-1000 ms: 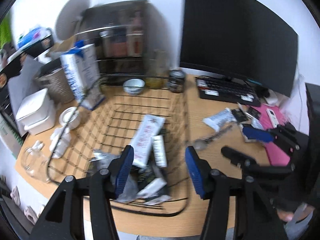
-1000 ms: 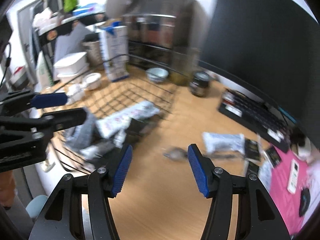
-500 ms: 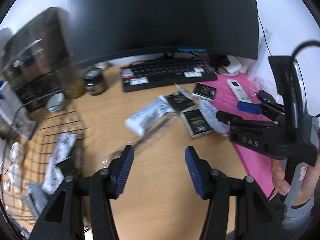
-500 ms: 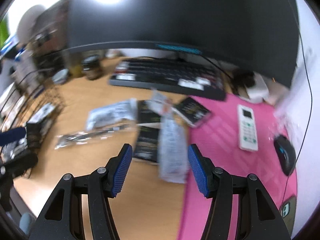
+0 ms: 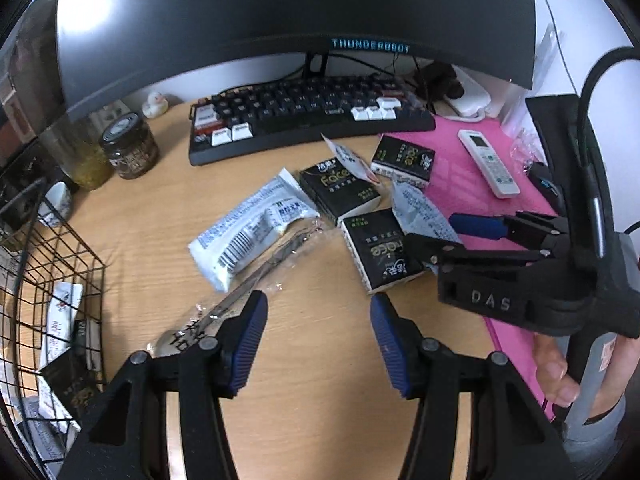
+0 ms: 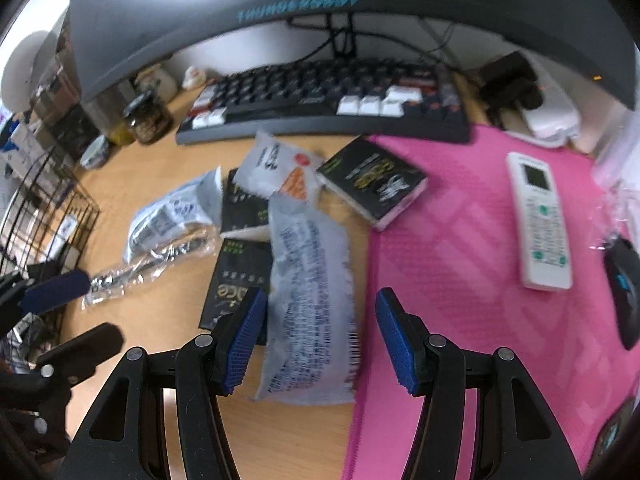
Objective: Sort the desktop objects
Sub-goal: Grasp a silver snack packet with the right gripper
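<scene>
A pile of packets lies on the wooden desk in front of the keyboard: a long grey-white sachet (image 6: 308, 280), a white barcode packet (image 5: 252, 224), a wrapped spoon (image 5: 256, 276) and three black tissue packs (image 5: 380, 248). My right gripper (image 6: 318, 328) hangs over the sachet's near end. Its jaws are closing with the sachet between them, and the pads stand clear of it. My left gripper (image 5: 318, 332) is open over bare wood, just right of the spoon's bowl, with nothing between its fingers. The wire basket (image 5: 60, 264) at the left holds several packets.
A black keyboard (image 5: 304, 116) and a monitor (image 5: 280, 8) stand behind the pile. A pink mat (image 6: 480, 260) carries a white remote (image 6: 538, 220) and a mouse (image 6: 624, 280). A dark jar (image 5: 128, 148) stands at the back left. A hand (image 5: 560, 372) holds the right gripper's handle.
Both grippers swung right from the basket to the pile by the keyboard and sank lower. The right gripper now straddles the grey-white sachet.
</scene>
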Motion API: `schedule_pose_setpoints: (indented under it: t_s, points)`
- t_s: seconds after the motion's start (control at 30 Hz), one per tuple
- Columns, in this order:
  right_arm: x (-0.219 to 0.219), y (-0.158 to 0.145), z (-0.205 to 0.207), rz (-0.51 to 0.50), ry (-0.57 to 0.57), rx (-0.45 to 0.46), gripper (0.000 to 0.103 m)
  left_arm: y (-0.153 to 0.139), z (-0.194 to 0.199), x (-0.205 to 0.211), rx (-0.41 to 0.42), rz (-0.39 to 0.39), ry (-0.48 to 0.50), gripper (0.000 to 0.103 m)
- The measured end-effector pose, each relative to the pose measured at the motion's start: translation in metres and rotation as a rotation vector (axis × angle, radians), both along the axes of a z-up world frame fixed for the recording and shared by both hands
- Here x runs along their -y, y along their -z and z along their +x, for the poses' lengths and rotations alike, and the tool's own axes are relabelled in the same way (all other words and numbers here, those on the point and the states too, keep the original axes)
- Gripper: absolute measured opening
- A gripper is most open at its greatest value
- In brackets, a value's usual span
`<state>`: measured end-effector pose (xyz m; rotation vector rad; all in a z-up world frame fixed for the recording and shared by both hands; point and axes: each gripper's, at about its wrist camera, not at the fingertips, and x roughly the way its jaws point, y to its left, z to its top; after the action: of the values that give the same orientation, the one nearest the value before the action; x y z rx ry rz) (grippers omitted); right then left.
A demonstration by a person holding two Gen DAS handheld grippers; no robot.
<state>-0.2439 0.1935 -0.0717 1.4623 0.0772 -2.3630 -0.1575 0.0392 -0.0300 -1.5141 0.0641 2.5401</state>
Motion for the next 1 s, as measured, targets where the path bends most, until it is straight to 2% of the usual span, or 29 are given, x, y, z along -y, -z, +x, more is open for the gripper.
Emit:
schedule_pose_setpoints:
  t_s: [0.03, 0.1, 0.2, 0.4, 0.63, 0.87, 1.0]
  points:
    - [0.000, 0.002, 0.000, -0.009, -0.003, 0.007, 0.053, 0.002, -0.001, -0.001, 0.004, -0.001, 0.001, 0.059]
    - [-0.002, 0.003, 0.000, -0.046, -0.010, 0.019, 0.041, 0.006, -0.003, -0.003, 0.012, -0.001, 0.001, 0.059]
    - [-0.002, 0.000, 0.002, -0.036, -0.015, 0.011, 0.039, 0.010, -0.006, -0.006, 0.018, -0.004, 0.005, 0.059]
    - [-0.014, -0.011, 0.010, -0.042, -0.004, -0.015, 0.038, 0.009, -0.012, -0.016, 0.020, -0.003, 0.014, 0.059]
    - [-0.045, -0.031, 0.022, -0.026, 0.036, -0.072, 0.038, 0.011, -0.028, -0.049, 0.029, -0.005, 0.037, 0.063]
    - [-0.070, -0.024, 0.020, -0.031, 0.054, -0.065, 0.038, 0.033, -0.050, -0.073, 0.083, -0.020, 0.026, 0.063]
    - [-0.076, -0.019, 0.018, -0.038, 0.052, -0.055, 0.038, 0.035, -0.056, -0.077, 0.075, -0.035, 0.017, 0.067]
